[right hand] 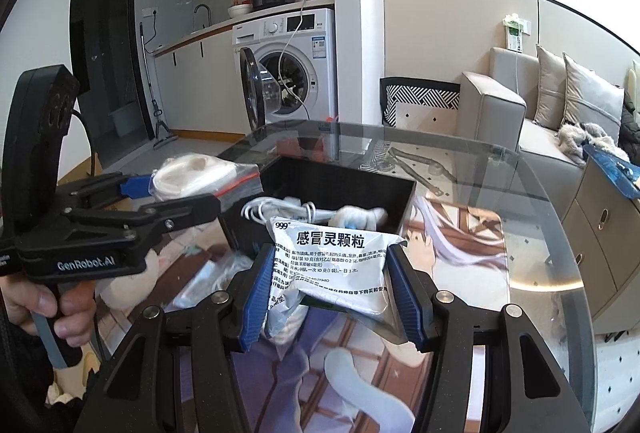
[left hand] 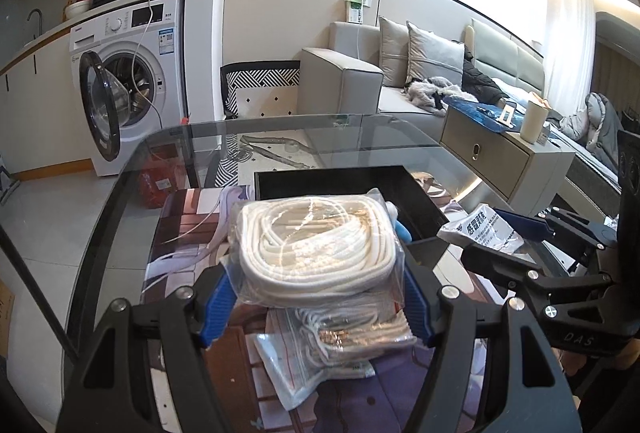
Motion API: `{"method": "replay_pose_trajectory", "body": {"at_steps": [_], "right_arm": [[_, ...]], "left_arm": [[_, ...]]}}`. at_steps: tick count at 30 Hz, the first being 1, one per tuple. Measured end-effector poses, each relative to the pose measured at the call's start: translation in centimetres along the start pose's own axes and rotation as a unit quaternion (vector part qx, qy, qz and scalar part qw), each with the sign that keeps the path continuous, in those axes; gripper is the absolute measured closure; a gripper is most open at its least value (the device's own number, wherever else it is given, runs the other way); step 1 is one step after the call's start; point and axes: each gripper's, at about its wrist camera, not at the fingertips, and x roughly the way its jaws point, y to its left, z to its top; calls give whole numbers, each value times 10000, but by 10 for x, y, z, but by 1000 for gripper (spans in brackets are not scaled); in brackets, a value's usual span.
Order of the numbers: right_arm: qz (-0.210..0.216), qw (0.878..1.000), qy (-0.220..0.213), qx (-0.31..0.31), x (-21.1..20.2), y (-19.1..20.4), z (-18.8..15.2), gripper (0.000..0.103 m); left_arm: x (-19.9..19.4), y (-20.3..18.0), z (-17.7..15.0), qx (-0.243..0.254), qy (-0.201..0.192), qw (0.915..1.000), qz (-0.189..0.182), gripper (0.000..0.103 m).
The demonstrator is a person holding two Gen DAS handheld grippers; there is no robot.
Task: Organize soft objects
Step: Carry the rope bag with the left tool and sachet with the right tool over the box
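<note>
The left gripper [left hand: 316,297] has its blue pads pressed in on both sides of a clear zip bag of coiled white rope [left hand: 316,249], so it is clamped on that bag and holds it off the table. Directly under the held bag, on the printed mat [left hand: 192,217], lies a second clear bag of cord [left hand: 344,341], flat and partly hidden by the one above. Just beyond the left gripper's tips stands a black open box [left hand: 360,185] on the glass table [left hand: 132,169].

The right gripper [right hand: 330,297] is likewise closed on something: a white medicine sachet [right hand: 340,265] with black Chinese print, pinched between its two blue pads and crumpled at the lower left corner. The sachet hangs in front of the near wall of the black box. Inside the box, just past the sachet's top edge, I can see a white cable [right hand: 276,211] bundled up and a pale rolled soft thing [right hand: 360,217] beside it.

From the right gripper's side, the left one sits off to its left and about level with it, its rope bag near the box's left wall. A person's hand [right hand: 44,305] grips the left tool's handle, low at the left edge.

Beyond the table stand a washing machine [right hand: 292,73] with its door open and a grey sofa [left hand: 360,81].
</note>
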Motion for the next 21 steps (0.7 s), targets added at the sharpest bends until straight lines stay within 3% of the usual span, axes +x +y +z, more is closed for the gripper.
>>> {"method": "replay_pose_trajectory", "body": {"at_steps": [6, 21], "right_arm": [[-195, 9998, -5, 34, 18, -5, 17, 47], [-227, 9995, 242, -1, 66, -21, 46, 47]], "left_arm": [[16, 3, 9, -119, 32, 9999, 50, 33], [57, 8, 26, -305, 264, 9992, 84, 33]]}}
